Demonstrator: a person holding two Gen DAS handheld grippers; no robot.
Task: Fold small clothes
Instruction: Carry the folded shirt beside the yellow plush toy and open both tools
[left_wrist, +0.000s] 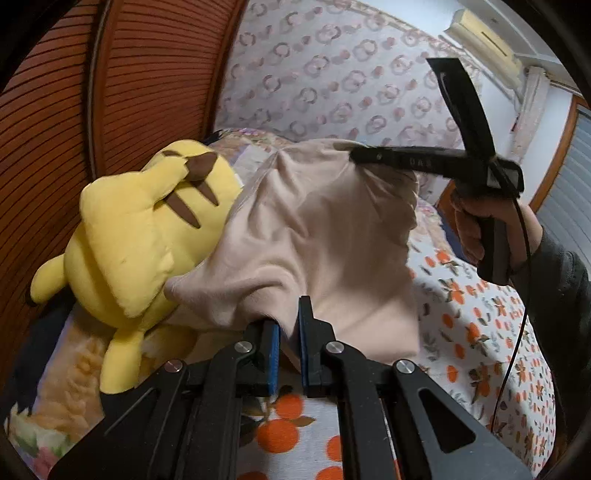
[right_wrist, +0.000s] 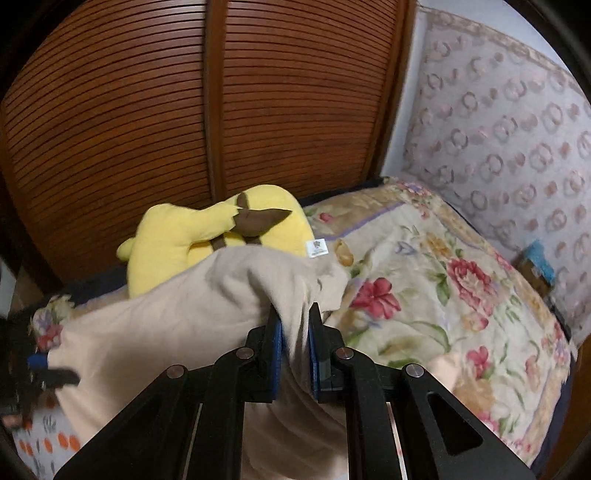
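Beige garment (left_wrist: 317, 236) held aloft over the orange-print sheet (left_wrist: 480, 332), a yellow plush toy (left_wrist: 144, 236) at its 9 o'clock. The left gripper (left_wrist: 289, 325) and right gripper (right_wrist: 295, 332) each have their jaws nearly closed, pinching a bunched fold. To fold well, draw both held edges level and taut, then lay the cloth flat clear of the toy. In the left view the person's right hand (left_wrist: 480, 229) carries its gripper at 2 o'clock, fingers reaching level towards 9.
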